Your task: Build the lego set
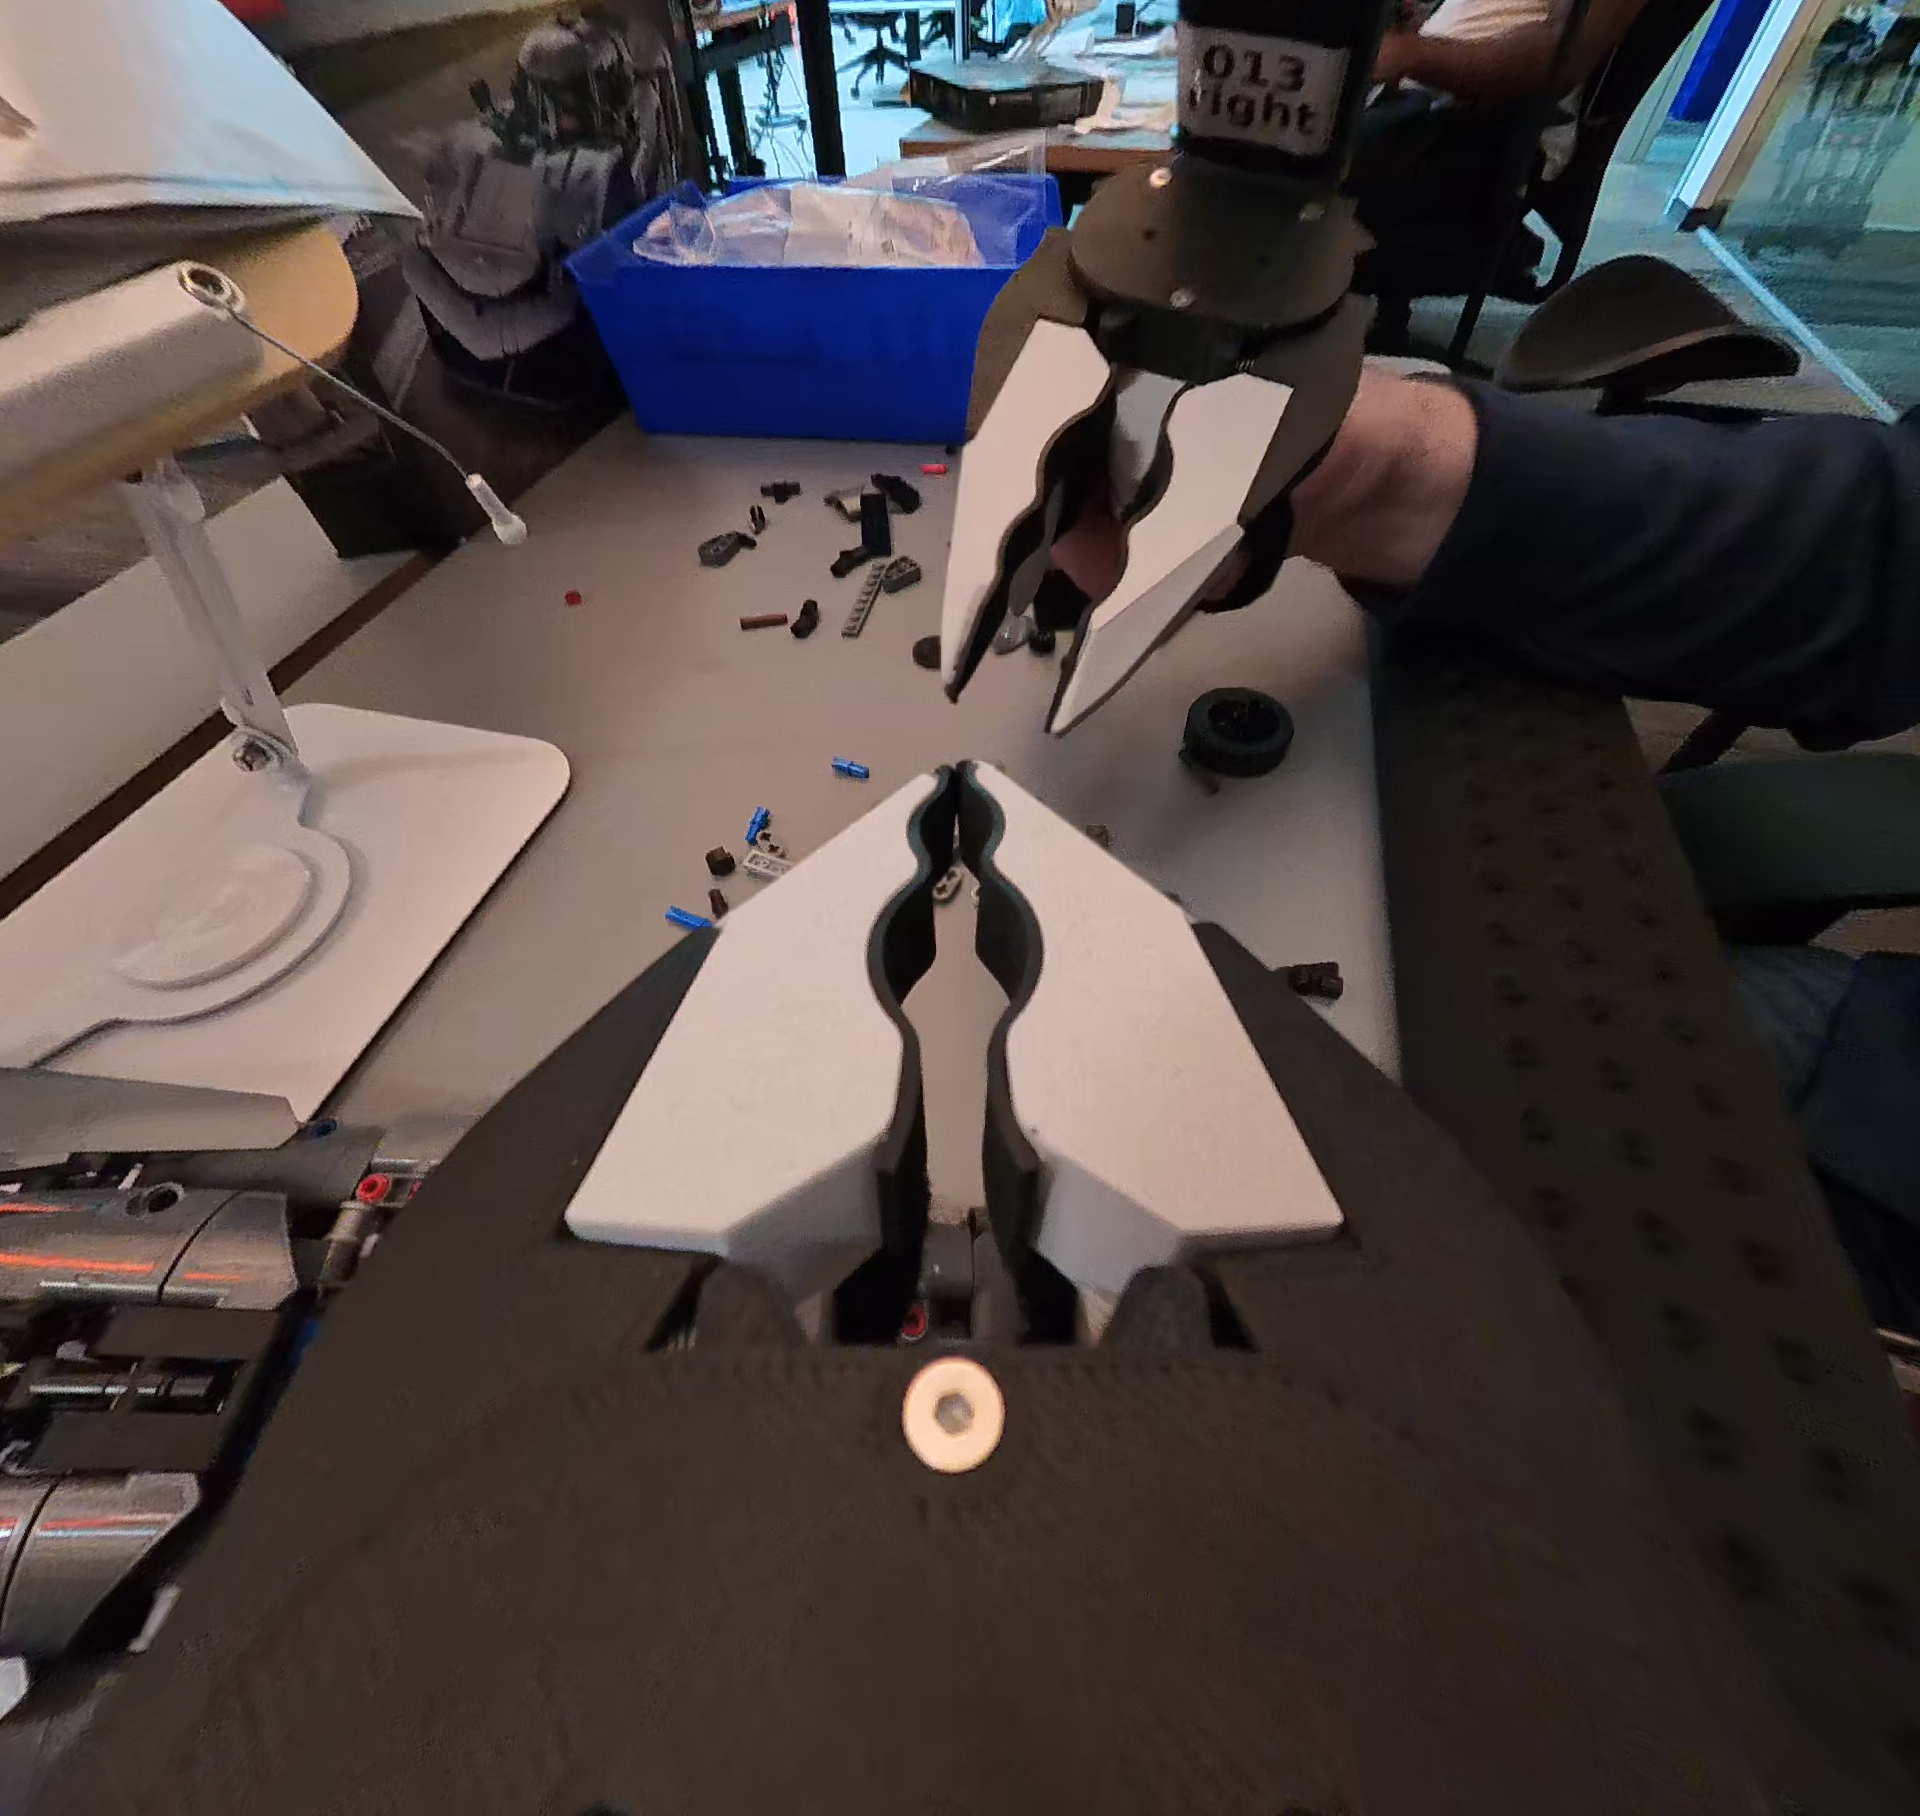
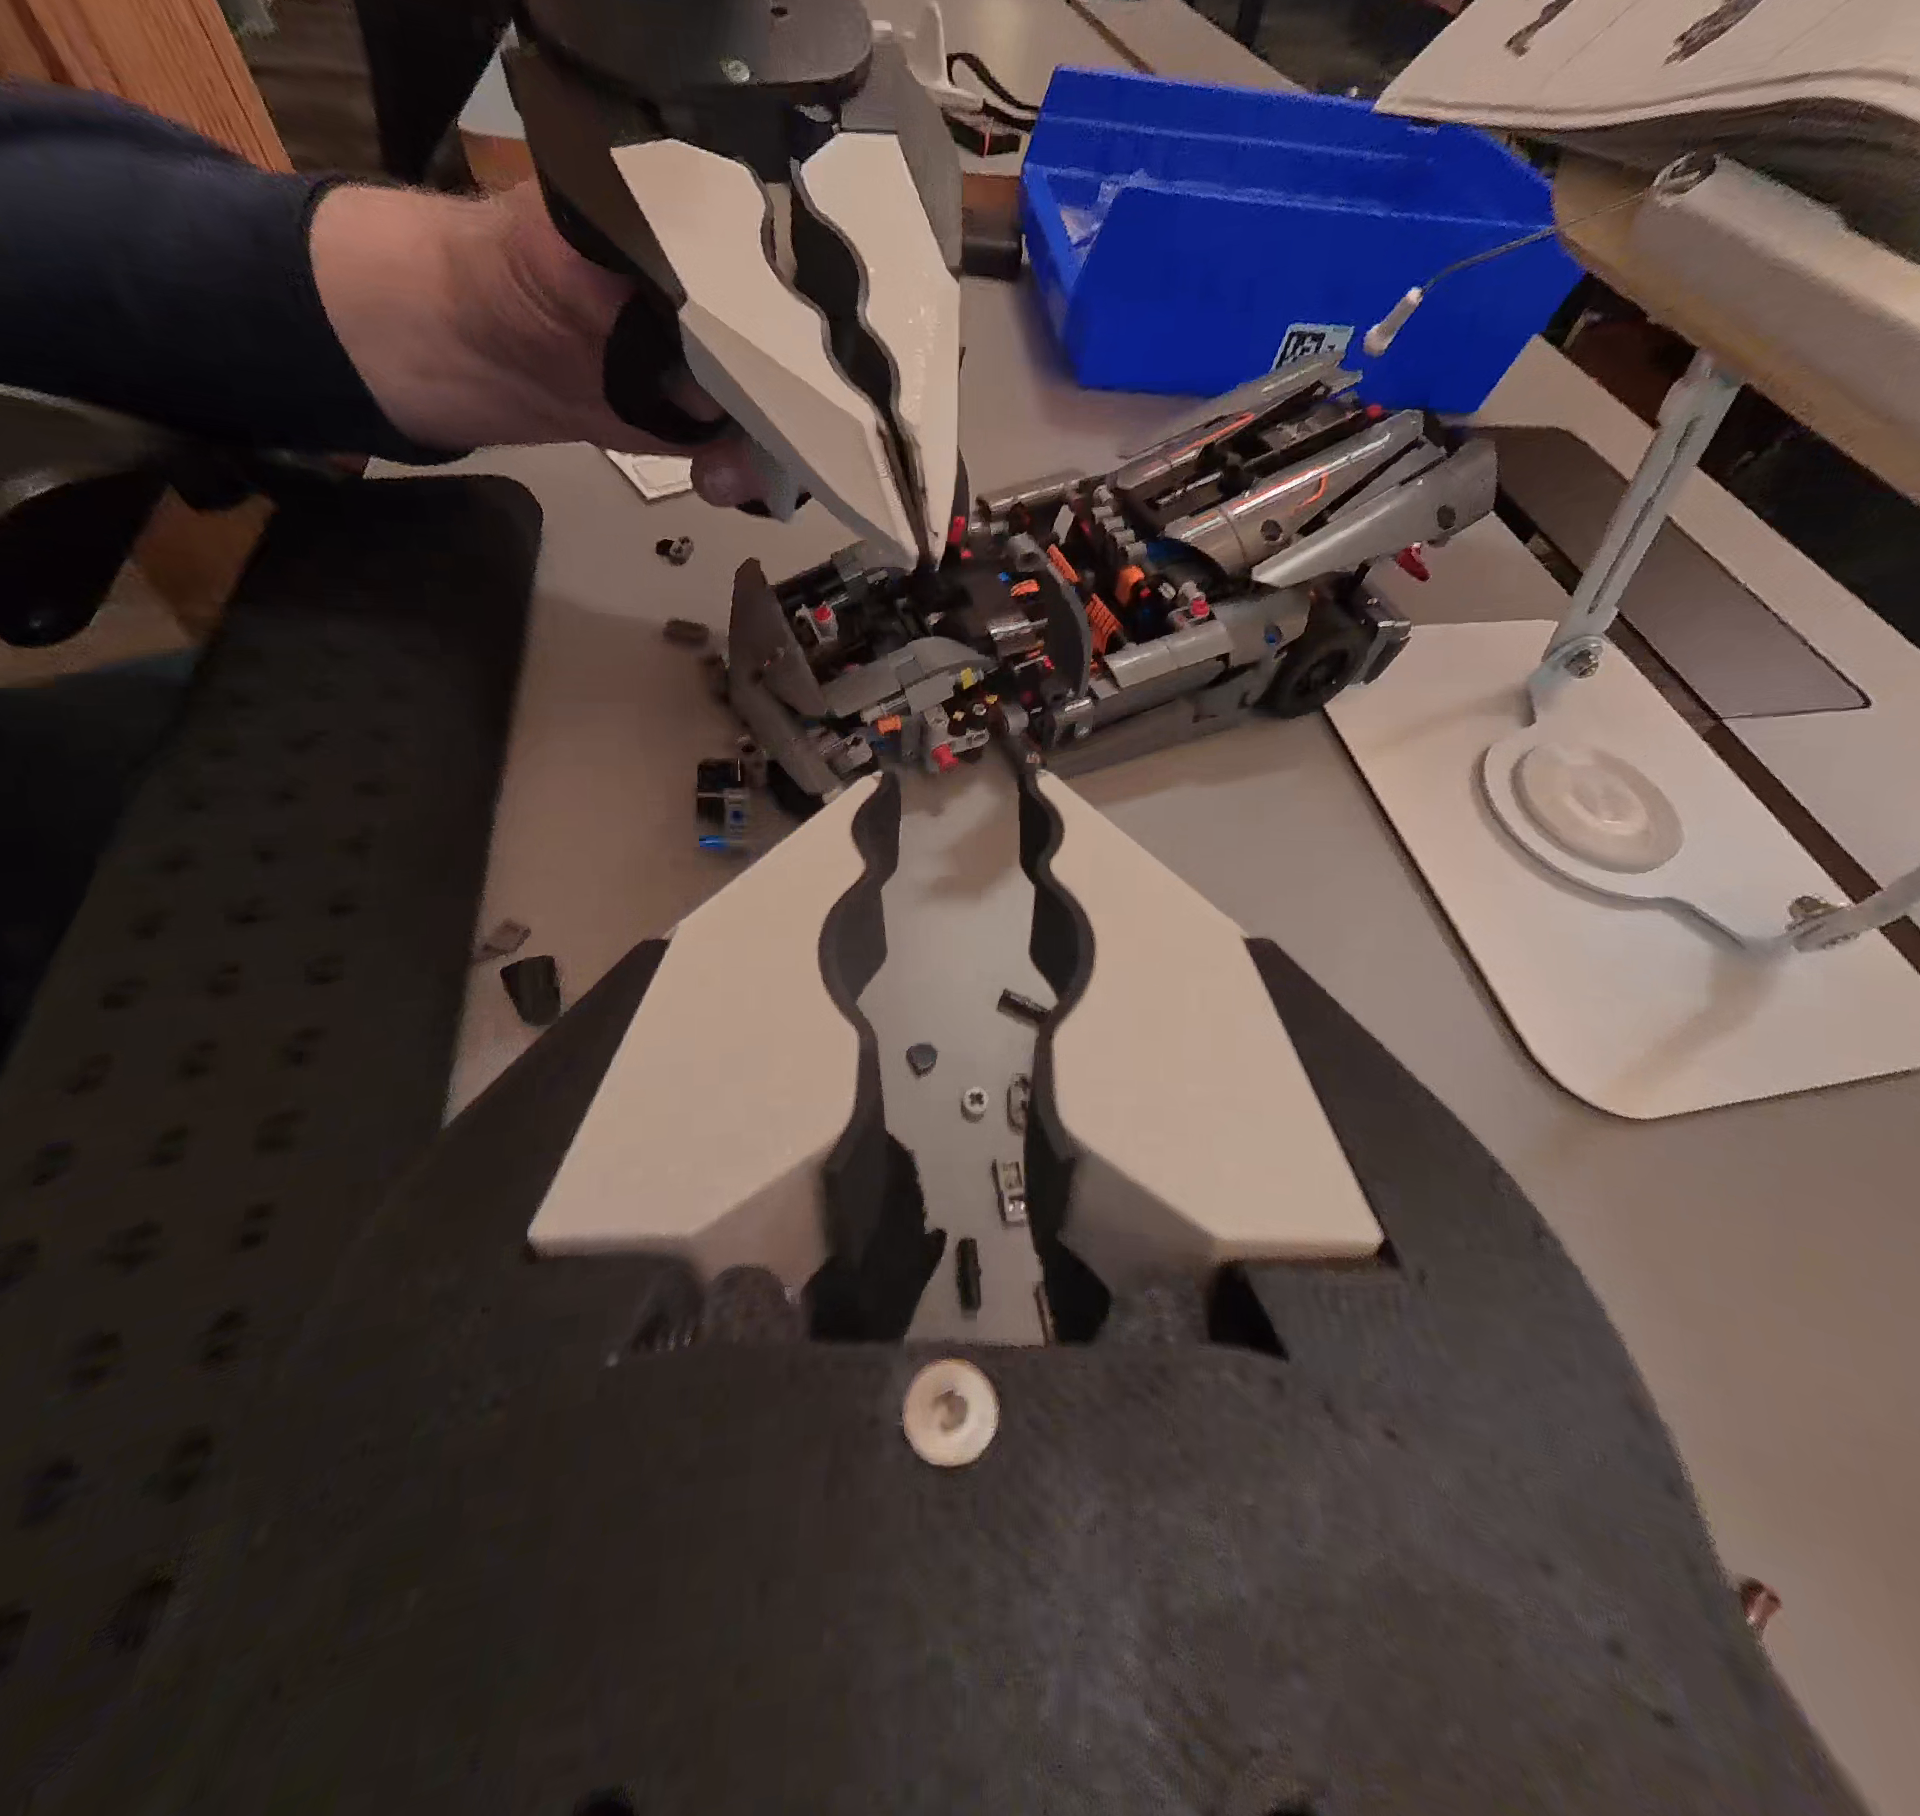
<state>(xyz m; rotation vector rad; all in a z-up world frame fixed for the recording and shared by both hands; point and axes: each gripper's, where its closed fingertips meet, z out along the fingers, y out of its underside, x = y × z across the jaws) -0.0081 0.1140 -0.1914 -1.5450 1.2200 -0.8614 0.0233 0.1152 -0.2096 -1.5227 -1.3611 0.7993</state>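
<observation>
Left gripper (image 2: pixel 928 545) pinched closed, tips down in the half-built lego car (image 2: pixel 1081 613) mid-desk (image 2: pixel 1299 935); right gripper (image 2: pixel 956 779) spread empty just short of it. Rigid but snap-apart (those side panels especially), so grip the chassis beams low.

Left gripper (image 1: pixel 956 769) closed, right gripper (image 2: pixel 956 779) (fingers apart)

Table: pale grey table (image 1: pixel 582 686) fills mid frame, dark strip along its left edge.
Behind: more desks (image 1: pixel 997 145) and office chairs at upper centre.
Right: glass partition (image 1: pixel 1818 156) at upper right.
Wall: wooden panel (image 2: pixel 135 10) at upper left.
</observation>
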